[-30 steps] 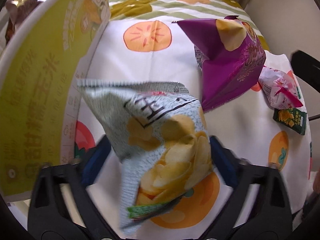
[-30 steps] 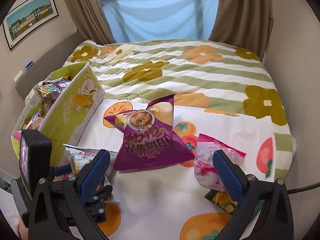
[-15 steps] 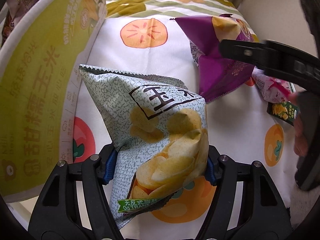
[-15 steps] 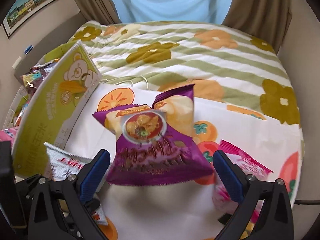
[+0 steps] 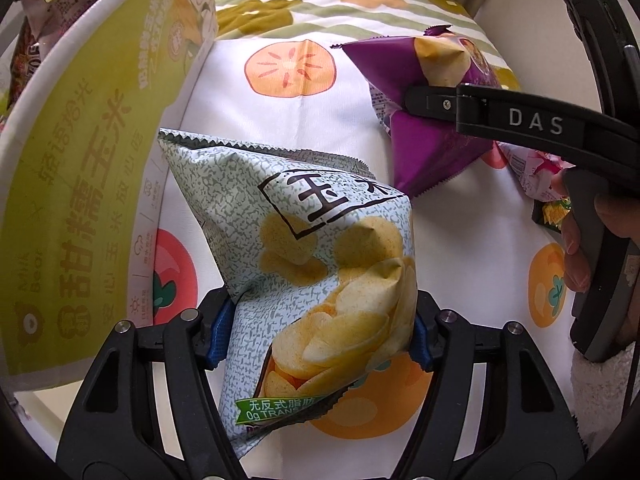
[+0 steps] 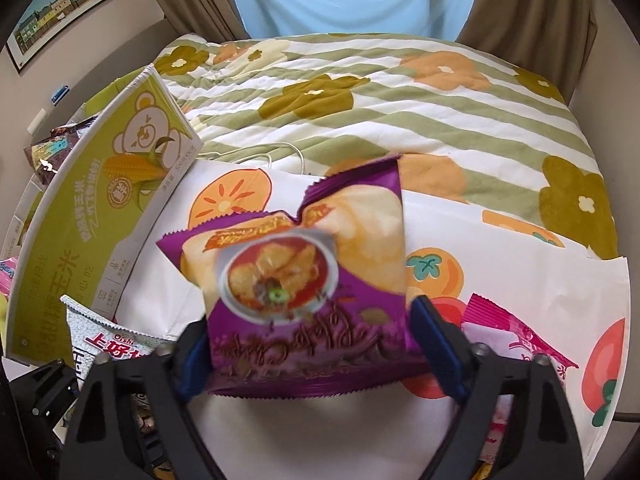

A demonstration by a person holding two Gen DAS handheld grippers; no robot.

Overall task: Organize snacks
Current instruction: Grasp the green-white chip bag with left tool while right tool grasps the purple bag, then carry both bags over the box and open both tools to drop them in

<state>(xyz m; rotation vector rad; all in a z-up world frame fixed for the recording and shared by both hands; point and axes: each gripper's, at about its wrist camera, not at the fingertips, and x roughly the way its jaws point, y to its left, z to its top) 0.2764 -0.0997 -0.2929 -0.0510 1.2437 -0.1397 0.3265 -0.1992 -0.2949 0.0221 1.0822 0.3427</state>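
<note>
Left gripper: fingers pressed against both sides of the pale green chip bag, beside the yellow-green carton on the fruit-print cloth over the bed. Right gripper: fingers have just been closing and flank the purple chip bag; whether they press it cannot be told. A pink packet lies just right.

Black left claw, blue pads, silver screws, "DAS" lettering
</note>
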